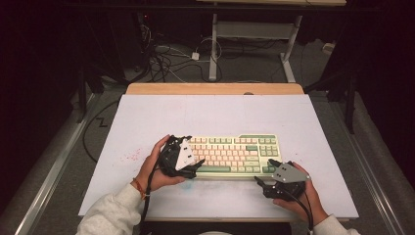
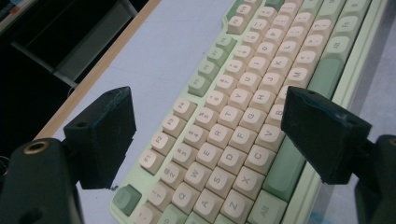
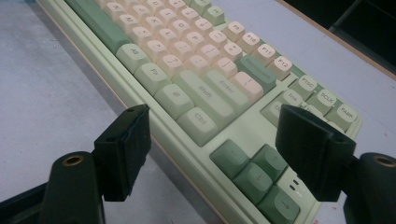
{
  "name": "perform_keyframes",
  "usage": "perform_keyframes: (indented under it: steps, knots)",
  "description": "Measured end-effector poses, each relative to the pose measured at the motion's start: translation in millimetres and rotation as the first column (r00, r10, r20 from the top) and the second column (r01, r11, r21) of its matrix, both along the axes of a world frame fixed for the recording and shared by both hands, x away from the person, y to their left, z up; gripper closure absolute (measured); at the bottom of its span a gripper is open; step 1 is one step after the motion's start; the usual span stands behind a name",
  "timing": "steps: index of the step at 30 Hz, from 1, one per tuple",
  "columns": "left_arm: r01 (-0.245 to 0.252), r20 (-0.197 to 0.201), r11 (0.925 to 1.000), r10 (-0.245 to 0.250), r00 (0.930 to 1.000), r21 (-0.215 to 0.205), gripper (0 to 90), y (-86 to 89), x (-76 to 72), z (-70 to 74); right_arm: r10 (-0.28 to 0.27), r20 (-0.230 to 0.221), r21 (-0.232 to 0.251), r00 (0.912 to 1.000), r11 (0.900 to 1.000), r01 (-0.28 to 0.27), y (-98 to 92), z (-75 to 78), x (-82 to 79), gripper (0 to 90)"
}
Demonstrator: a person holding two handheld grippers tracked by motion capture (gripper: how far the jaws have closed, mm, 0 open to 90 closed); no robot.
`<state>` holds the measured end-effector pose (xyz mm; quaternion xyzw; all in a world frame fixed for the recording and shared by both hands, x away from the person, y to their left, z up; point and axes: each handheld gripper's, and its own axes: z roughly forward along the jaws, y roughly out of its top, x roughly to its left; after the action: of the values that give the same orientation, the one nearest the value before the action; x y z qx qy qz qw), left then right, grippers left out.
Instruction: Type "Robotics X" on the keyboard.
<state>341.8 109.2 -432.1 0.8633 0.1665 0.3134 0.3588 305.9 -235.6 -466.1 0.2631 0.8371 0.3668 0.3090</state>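
A pale green keyboard with cream and green keys lies on the white table mat, near the front. My left gripper hovers over the keyboard's left end, jaws spread wide with nothing between them. Through the left gripper view, the letter keys sit between the two black jaws. My right gripper is at the keyboard's front right corner, also open and empty. The right gripper view looks along the keyboard, with the arrow keys between its jaws.
A wooden edge borders the far side of the mat. Beyond it, on the floor, stand a white table frame and tangled cables. Faint red specks mark the mat left of the keyboard.
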Motion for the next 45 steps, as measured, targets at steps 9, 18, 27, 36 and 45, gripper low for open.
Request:
perform_keyframes:
  steps: [9, 18, 27, 36, 45]
  knots:
    - [-0.038, -0.007, 0.9991, 0.038, 0.9993, -0.017, 17.0, 20.7, -11.5, -5.9, -0.001, -0.002, -0.001, 1.0000, 1.000, 0.001, 0.6, 0.0, 0.2, 27.0]
    - [-0.086, -0.021, 0.9960, 0.085, 0.9961, -0.026, 17.1, 42.3, -21.8, -15.6, -0.001, -0.014, 0.016, 0.9999, 1.000, 0.002, 1.8, 1.1, 0.8, 28.4]
    - [-0.112, -0.056, 0.9937, 0.112, 0.9922, 0.005, 17.0, 59.2, -29.2, -29.5, 0.042, -0.050, 0.058, 0.9979, 0.998, -0.039, 4.8, 6.8, -0.1, 56.0]
    - [-0.141, -0.101, 0.9899, 0.142, 0.9847, 0.015, 17.0, 73.4, -36.2, -37.1, 0.099, -0.076, 0.071, 0.9922, 0.993, -0.093, 14.4, 16.3, 7.6, 84.2]
    - [-0.148, -0.126, 0.9889, 0.148, 0.9808, 0.012, 17.0, 77.9, -38.2, -39.4, 0.116, -0.093, 0.067, 0.9888, 0.992, -0.111, 32.1, 25.9, 27.2, 90.0]
